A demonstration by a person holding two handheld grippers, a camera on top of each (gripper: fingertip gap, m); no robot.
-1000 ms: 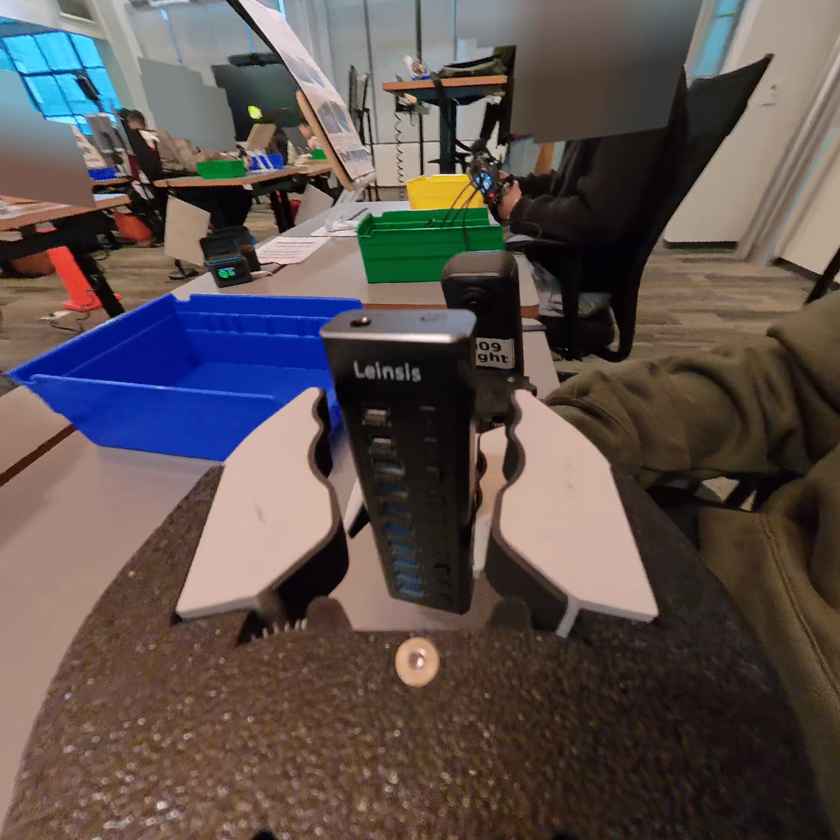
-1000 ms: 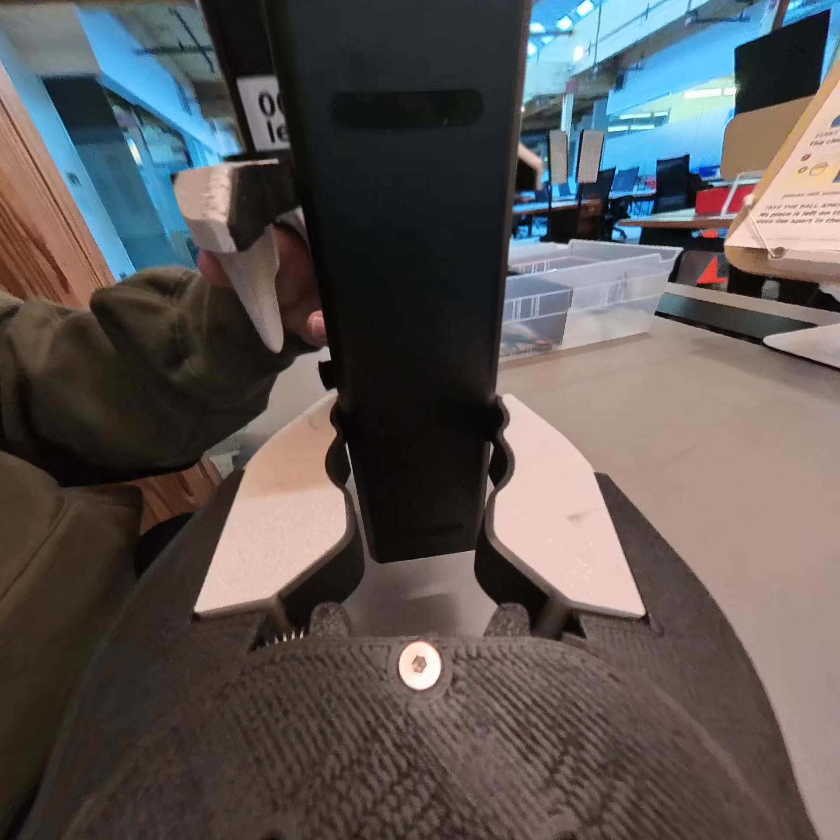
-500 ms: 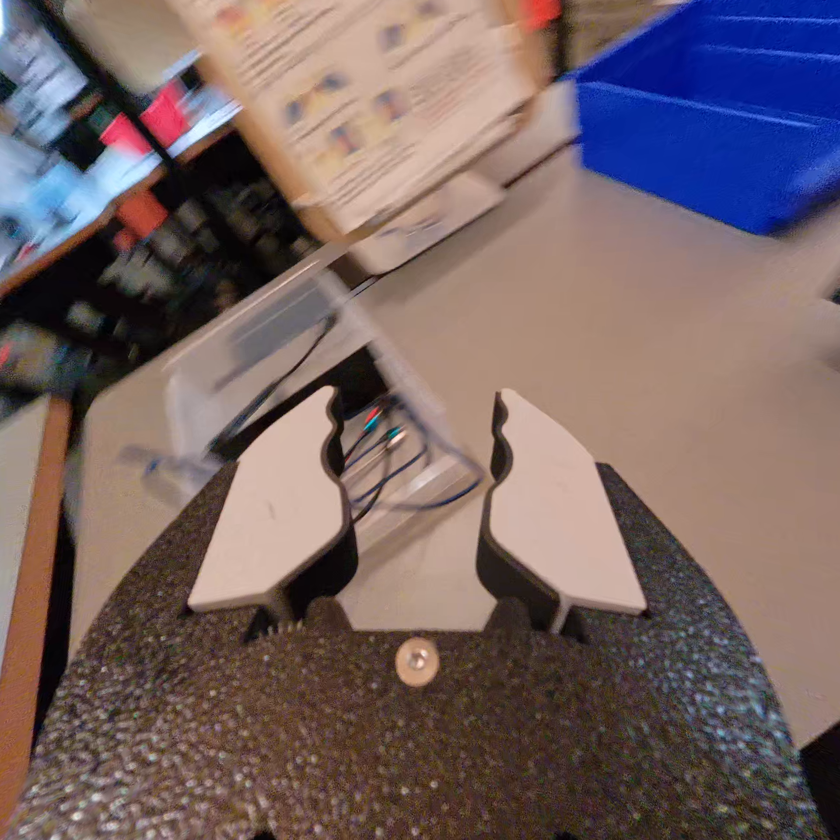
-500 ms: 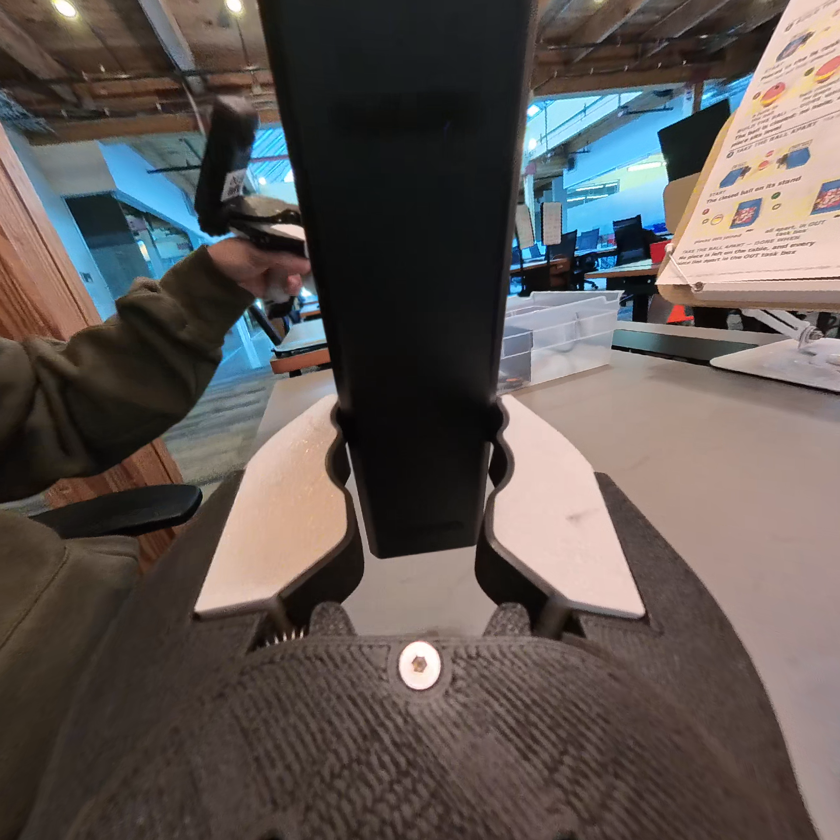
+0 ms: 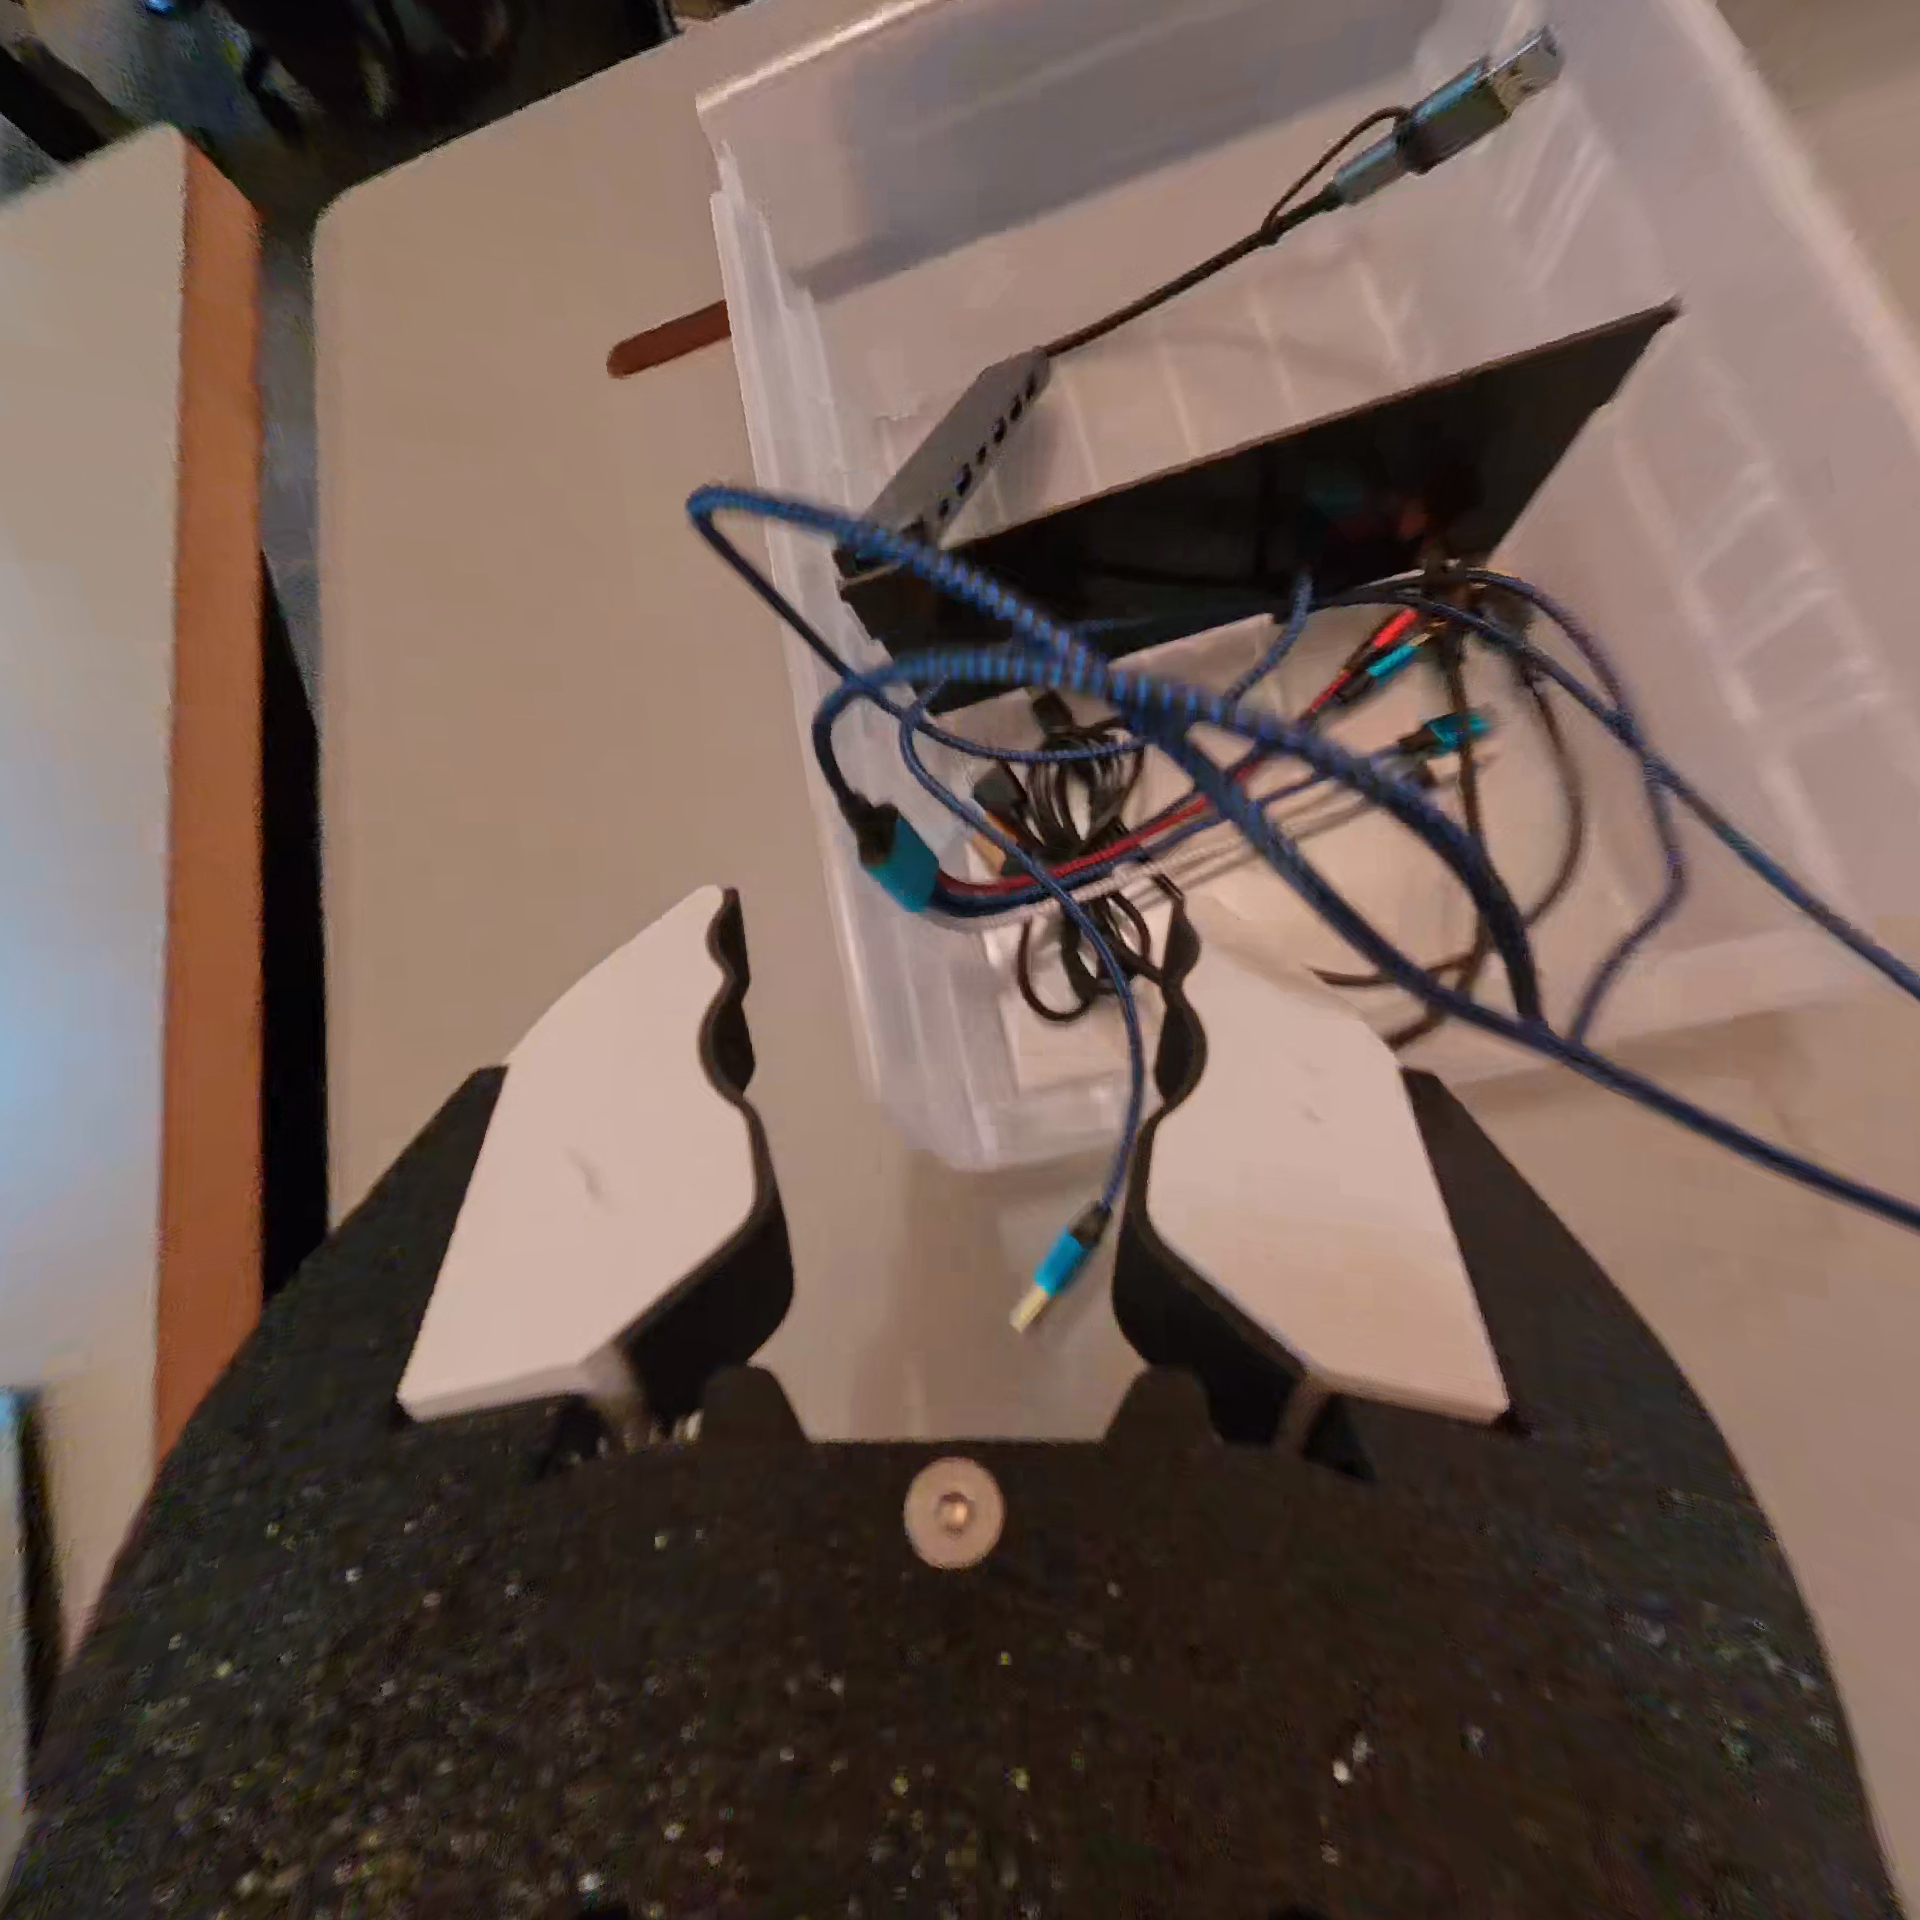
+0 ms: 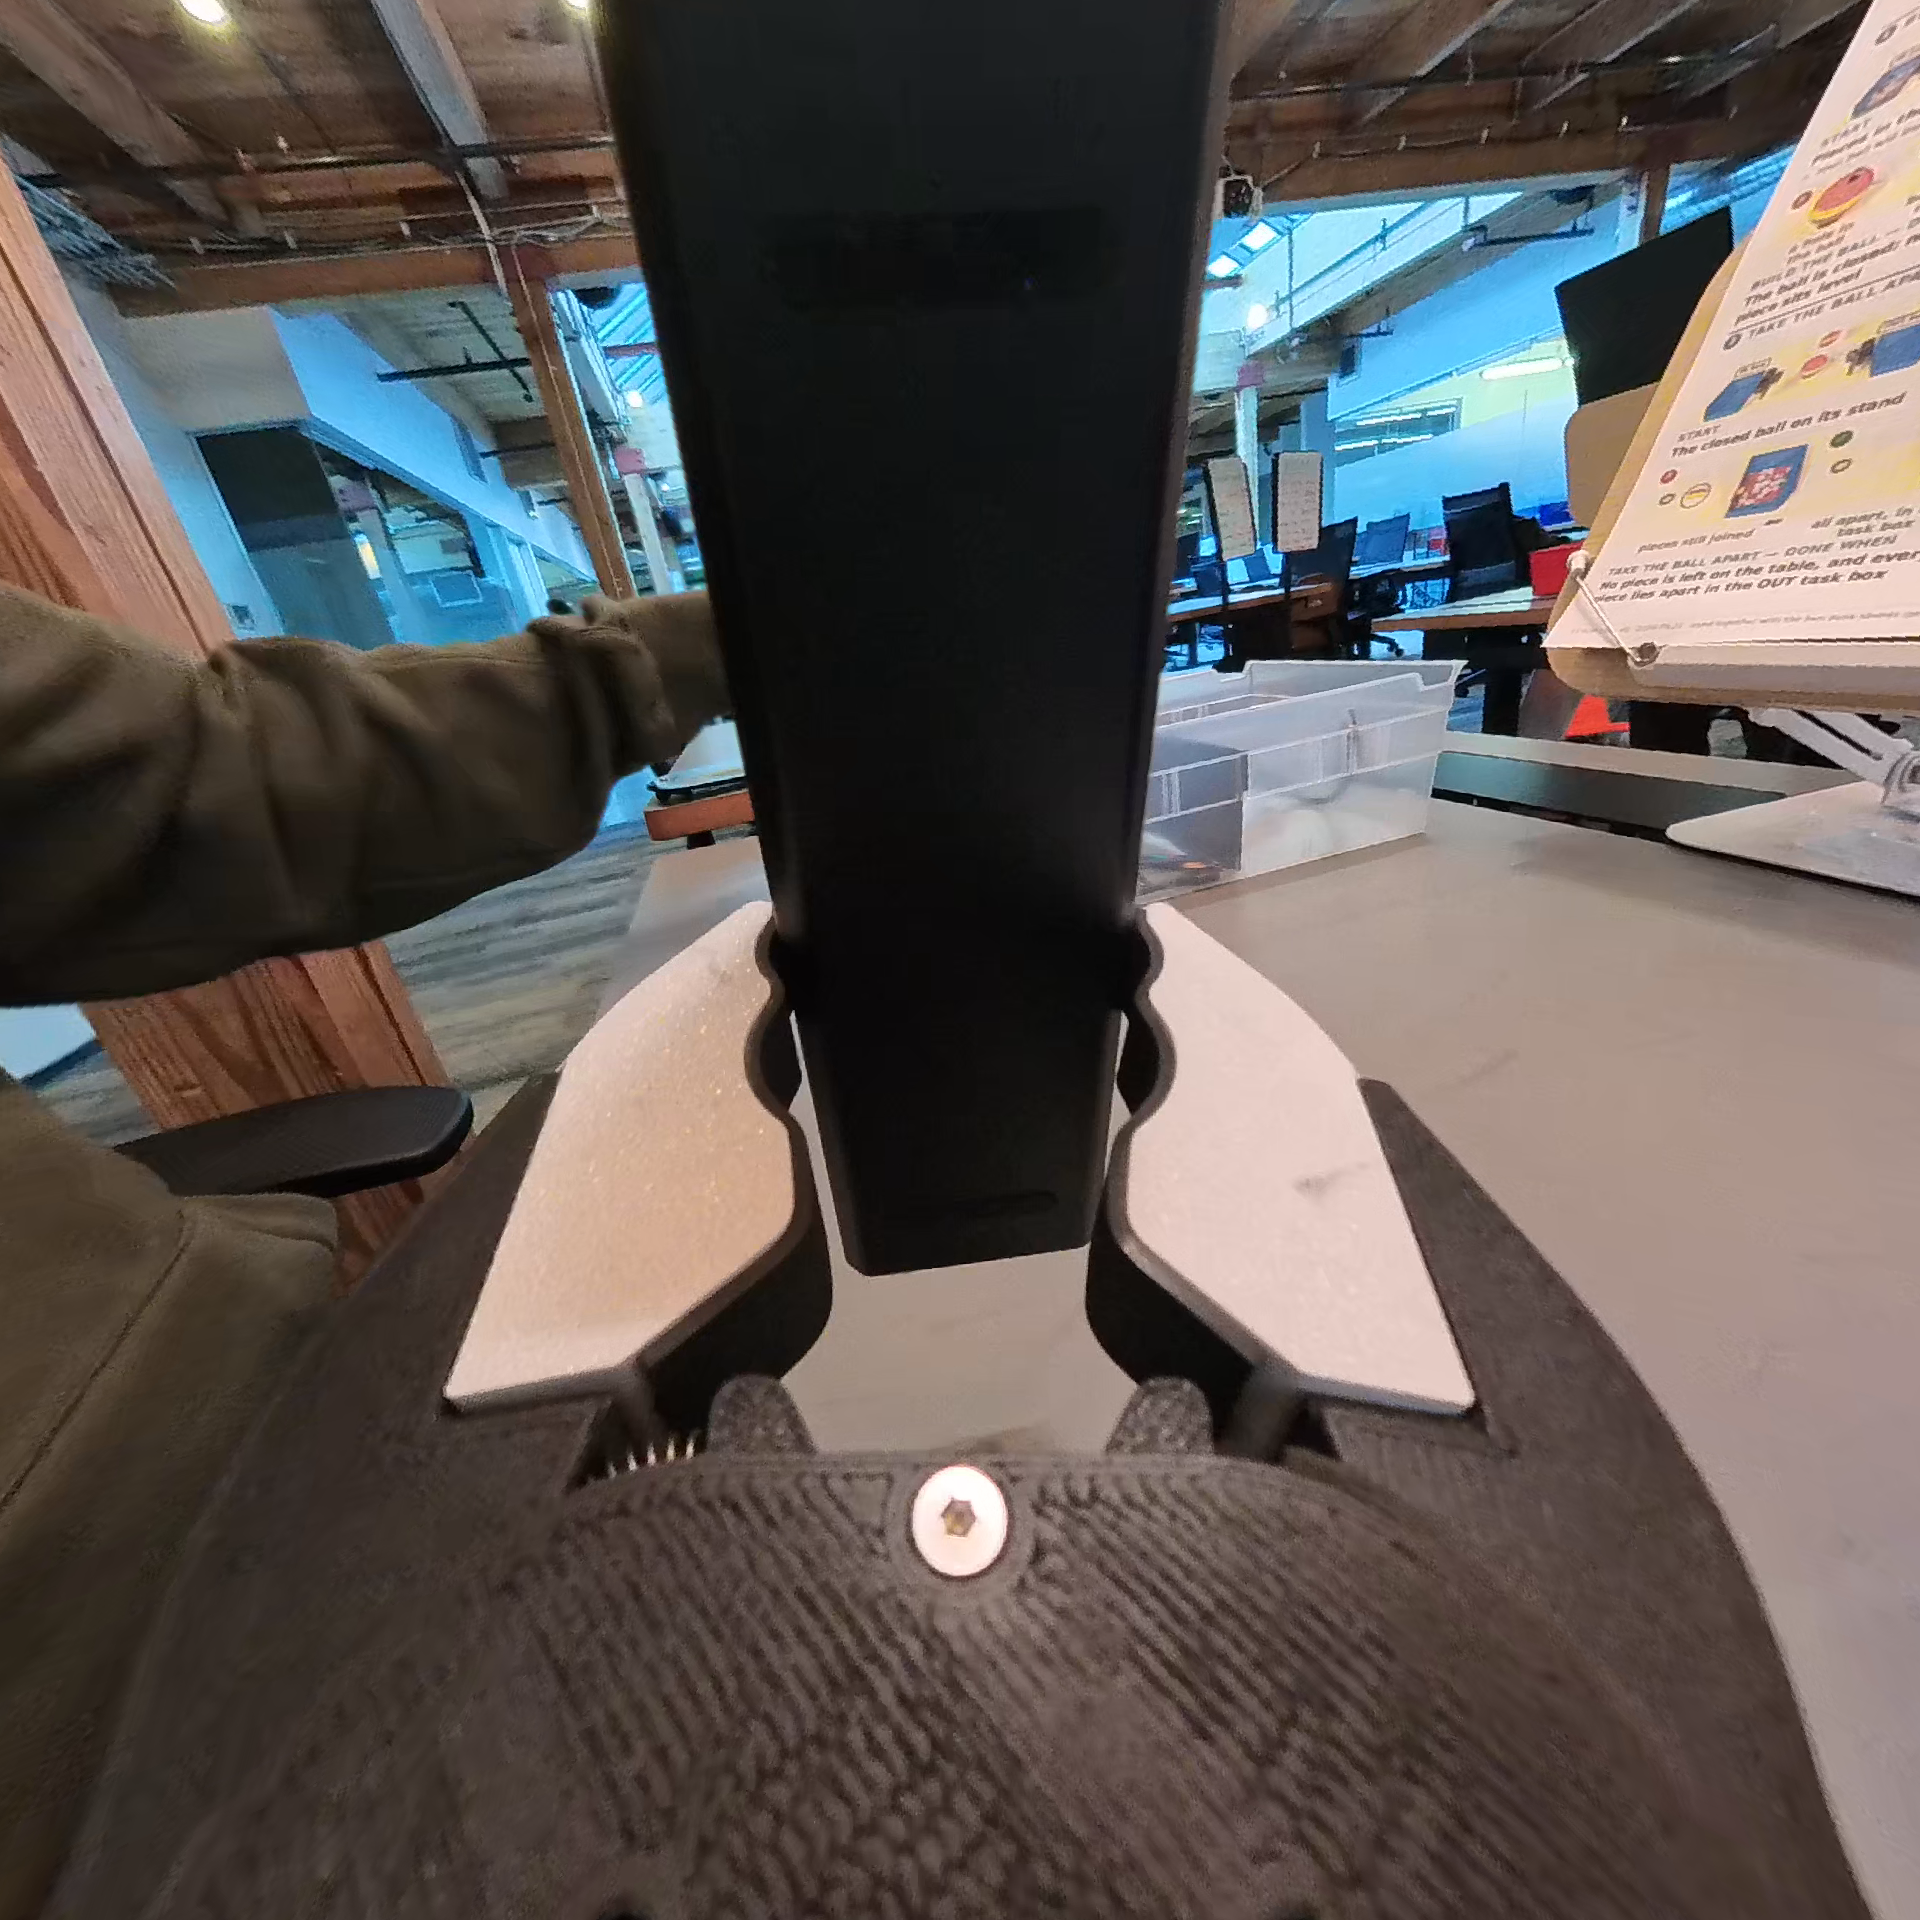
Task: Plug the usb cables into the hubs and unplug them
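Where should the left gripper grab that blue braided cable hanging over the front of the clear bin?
Probably the teal plug housing, just behind its metal tip. It's rigid and lies on the table between the open left gripper fingers, outside the clear bin. Come from above, fingers across its sides.

Black hub (image 6: pixel 935 727) upright in the right claw (image 6: pixel 951 1049); grey hub (image 5: pixel 961 457) and tangled blue cables (image 5: pixel 1091 665) in a clear bin (image 5: pixel 1714 520).

**Left gripper spread, right gripper clamped**

The left gripper (image 5: pixel 951 1049) points steeply downward with its 2 fingers wide apart and nothing pinched between them. The right gripper (image 6: pixel 951 1039) faces level, both fingers pressed against a dark upright body. An olive sleeve (image 6: pixel 312 769) reaches forward at the left
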